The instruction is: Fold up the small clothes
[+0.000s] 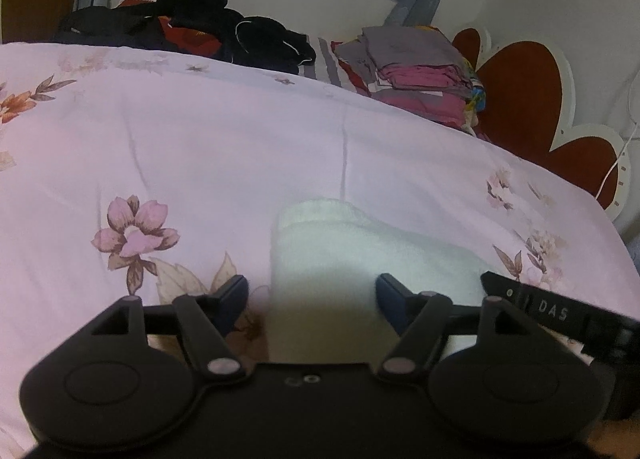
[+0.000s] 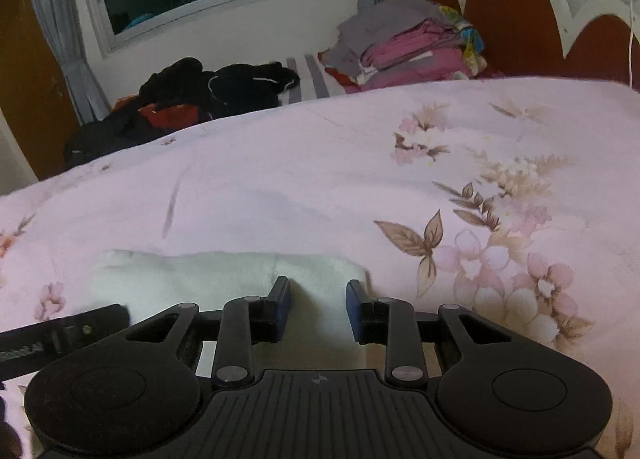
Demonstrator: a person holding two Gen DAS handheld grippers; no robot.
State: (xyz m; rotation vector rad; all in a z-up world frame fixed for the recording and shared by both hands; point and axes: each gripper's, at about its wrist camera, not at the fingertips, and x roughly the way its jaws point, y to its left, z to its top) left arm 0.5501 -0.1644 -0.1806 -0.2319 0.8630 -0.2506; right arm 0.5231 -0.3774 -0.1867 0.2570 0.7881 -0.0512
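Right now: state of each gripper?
Left gripper: open, white cloth between fingers, not gripped.
Right gripper: open over the same cloth, holding nothing.

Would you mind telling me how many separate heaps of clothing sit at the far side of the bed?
2: a dark pile below the window, and a neat grey-and-pink folded stack by the headboard. More may lie hidden behind them.
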